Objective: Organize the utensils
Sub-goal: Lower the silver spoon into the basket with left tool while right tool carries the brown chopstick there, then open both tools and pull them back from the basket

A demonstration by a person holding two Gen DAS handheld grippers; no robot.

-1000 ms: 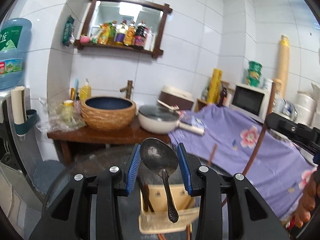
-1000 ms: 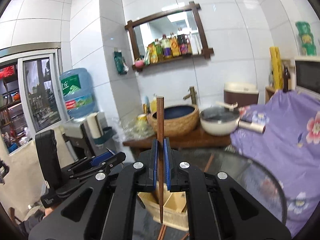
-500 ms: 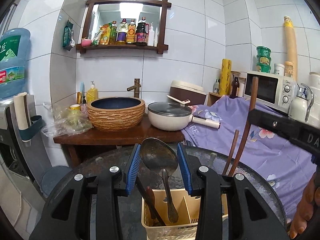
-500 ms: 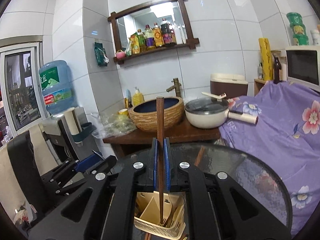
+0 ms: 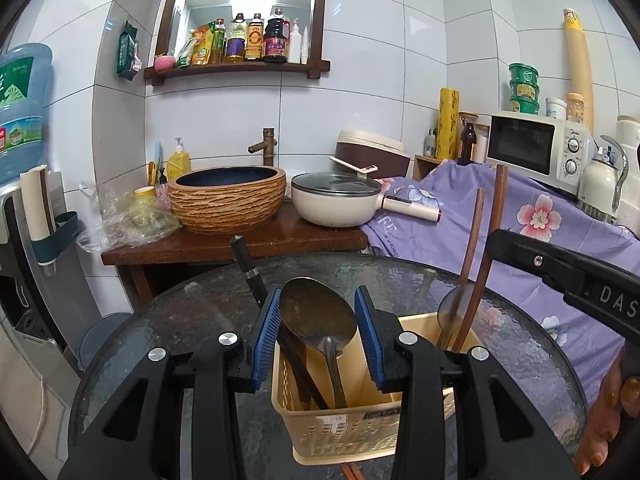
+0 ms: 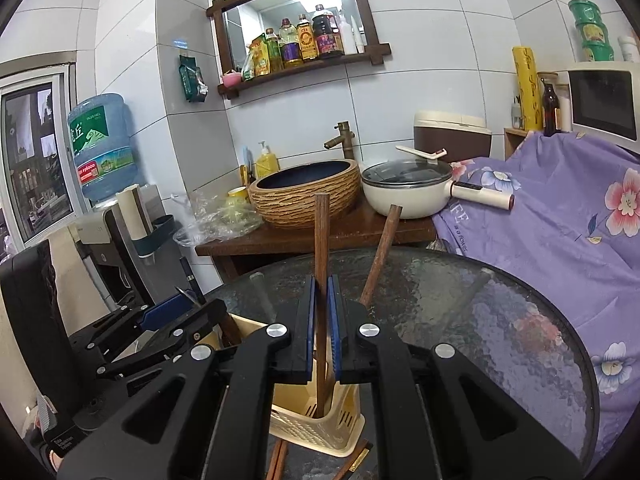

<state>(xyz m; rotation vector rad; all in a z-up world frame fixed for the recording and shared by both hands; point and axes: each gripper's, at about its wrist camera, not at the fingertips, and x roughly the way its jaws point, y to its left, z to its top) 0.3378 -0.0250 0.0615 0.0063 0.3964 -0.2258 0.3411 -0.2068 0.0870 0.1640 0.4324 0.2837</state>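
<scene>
In the left gripper [image 5: 318,296], jaws clenched on the round bowl of a metal spoon [image 5: 316,316], one blue pad on each side of it. Spoon bowl up, thin handle pointing down into the left part of the yellow basket [image 5: 344,436]. Beside that handle, in the same part, a dark knife [image 5: 248,268] leaning back to the left.

In the right gripper [image 6: 322,292], jaws squeezed tight on a brown chopstick [image 6: 321,232]. Standing almost straight up, top end high over the pads, bottom end down inside the basket [image 6: 320,428] near its front corner. Cannot tell if the tip touches the bottom.

Just to the right, a second chopstick [image 6: 378,256] leaning in the basket, free of any jaws.

Under it all, a round glass table [image 6: 480,320], with the basket at its near edge. On the table in front of the basket, more brown sticks [image 6: 278,458] lying flat.

Far behind, a woven sink bowl [image 5: 228,204] and a white pan [image 5: 336,208] on a wooden shelf
</scene>
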